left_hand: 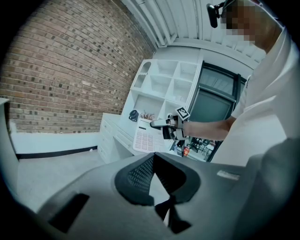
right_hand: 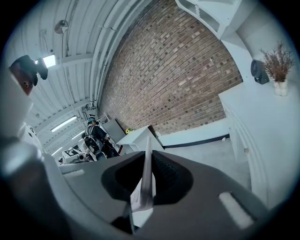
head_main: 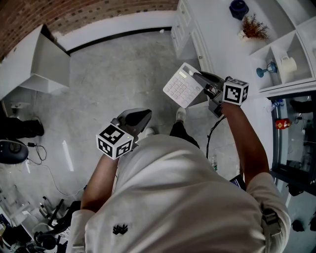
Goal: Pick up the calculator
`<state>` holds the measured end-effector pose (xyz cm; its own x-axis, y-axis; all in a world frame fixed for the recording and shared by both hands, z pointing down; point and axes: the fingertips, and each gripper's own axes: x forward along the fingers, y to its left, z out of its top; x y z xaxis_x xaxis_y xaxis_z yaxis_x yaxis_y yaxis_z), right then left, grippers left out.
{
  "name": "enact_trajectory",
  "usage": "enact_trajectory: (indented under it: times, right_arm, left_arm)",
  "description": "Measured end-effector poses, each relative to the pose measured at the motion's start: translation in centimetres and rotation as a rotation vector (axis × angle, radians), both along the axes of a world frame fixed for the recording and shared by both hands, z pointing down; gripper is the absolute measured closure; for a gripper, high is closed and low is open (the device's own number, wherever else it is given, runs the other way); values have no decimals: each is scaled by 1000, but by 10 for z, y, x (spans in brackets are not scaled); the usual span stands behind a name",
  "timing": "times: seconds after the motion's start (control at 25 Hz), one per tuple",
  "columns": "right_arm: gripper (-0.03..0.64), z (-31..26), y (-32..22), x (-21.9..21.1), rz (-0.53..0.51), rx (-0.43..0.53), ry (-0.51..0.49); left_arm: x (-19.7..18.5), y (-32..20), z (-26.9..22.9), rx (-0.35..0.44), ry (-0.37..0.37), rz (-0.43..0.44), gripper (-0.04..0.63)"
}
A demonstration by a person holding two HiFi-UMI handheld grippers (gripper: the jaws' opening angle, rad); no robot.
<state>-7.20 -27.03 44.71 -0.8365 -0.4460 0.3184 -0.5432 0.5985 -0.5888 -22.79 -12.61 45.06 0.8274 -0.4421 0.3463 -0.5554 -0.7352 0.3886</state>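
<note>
The calculator is up in the air, well clear of the floor, pinched at one edge by the right tongs. Its keys face the head camera, and the body sticks out past the tips at a tilt.

In the right tongs' own view the calculator shows edge-on. It's a thin white slab clamped between the two dark pads, which press on it from both sides.

Over to the left tongs: they're held nearer the person's body, well apart from the calculator, tips pressed together with nothing between them. Their own view backs that up, with the left tongs meeting at the tip. Beyond them the calculator sits in the grip of the right tongs.

Just past the right tongs stands a white cabinet with a dried plant on top. A brick wall runs across beyond both tongs.
</note>
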Motion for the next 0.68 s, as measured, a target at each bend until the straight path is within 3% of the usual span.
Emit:
enact_trajectory:
  times: [0.48,0.68]
  right_arm:
    - [558,13,-13,-16,29,-31,-11]
    - [558,23,-6,38,40,-61,-20]
  left_arm:
    - [-25,-10,12,-36,1,10,589]
    - [22,-4,13,-57,-13,15,589]
